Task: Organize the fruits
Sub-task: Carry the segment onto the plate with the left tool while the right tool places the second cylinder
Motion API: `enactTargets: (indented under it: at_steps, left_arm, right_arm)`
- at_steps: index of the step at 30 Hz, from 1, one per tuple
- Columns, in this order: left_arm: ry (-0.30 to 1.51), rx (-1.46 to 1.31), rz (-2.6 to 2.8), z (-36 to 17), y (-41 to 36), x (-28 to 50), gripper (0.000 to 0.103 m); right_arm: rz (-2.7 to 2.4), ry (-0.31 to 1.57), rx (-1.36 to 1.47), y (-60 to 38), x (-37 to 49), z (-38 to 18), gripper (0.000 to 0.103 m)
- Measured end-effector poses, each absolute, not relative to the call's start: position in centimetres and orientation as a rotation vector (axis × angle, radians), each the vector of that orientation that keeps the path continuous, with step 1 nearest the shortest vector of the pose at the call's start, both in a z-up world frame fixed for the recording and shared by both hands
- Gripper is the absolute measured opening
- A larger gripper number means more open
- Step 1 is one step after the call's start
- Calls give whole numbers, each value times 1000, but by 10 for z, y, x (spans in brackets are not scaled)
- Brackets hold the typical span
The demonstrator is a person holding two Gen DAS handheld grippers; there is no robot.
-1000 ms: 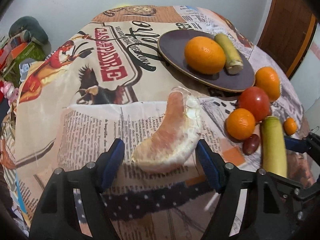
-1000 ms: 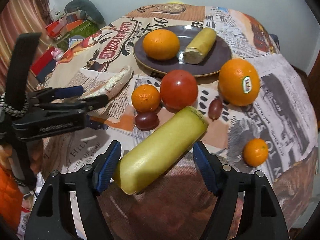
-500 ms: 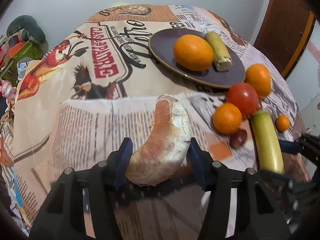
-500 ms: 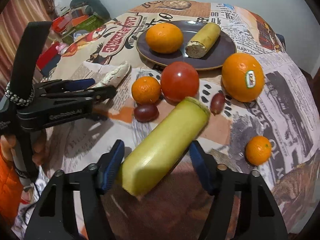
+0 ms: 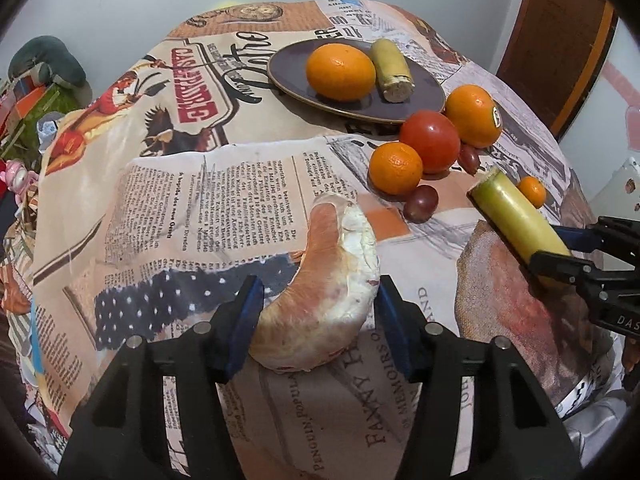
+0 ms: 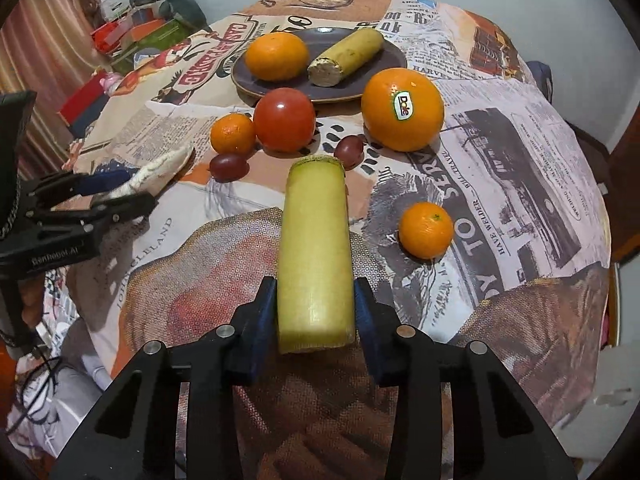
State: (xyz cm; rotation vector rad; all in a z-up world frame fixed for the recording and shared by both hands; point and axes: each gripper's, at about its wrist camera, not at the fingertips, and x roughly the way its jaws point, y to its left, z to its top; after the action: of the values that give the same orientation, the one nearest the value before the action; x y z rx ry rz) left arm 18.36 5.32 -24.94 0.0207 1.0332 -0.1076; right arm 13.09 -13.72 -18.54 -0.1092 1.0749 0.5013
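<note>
My left gripper (image 5: 318, 300) is shut on a peeled pinkish pomelo segment (image 5: 332, 264), held just above the cloth. In the right wrist view my right gripper (image 6: 315, 296) has its jaws closing on a yellow-green cut stalk piece (image 6: 314, 240); both pads press its sides and it points straight ahead. From the left wrist view that stalk piece (image 5: 516, 224) tilts up off the table. The dark plate (image 6: 384, 80) at the back holds an orange (image 6: 276, 56) and another cut stalk piece (image 6: 348, 58).
In front of the plate lie a tomato (image 6: 285, 119), a stickered orange (image 6: 402, 110), two mandarins (image 6: 233, 133) (image 6: 426, 230) and two dark grapes (image 6: 229, 167) (image 6: 349, 148). The round table's cloth falls away at the near edge. Clutter sits off the far left.
Both grippers have closed onto their fruit and drawn back toward the near edge. The pomelo segment has lifted off the cloth. The stalk piece swung from slanted to straight ahead.
</note>
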Motion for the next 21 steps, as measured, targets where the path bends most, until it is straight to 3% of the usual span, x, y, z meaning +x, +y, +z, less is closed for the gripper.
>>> enactTargets:
  at_steps: [12,15,16,21]
  left_arm:
    - [1025,20,-143,-256,46,210,56]
    - [1019,12,-140,-256,48,212,48]
    - [1018,3,-149,-256,49,213,41]
    - [1013,1,-153,-250,48,211,38]
  right_arm:
    - [516,1072,-94,-125,169,-195,35]
    - [513,1071,-92,-124,172,-199,35]
    - [513,1066,-86,-124,172,-199,35]
    - [511,1044,-82,-126,170,-195,34]
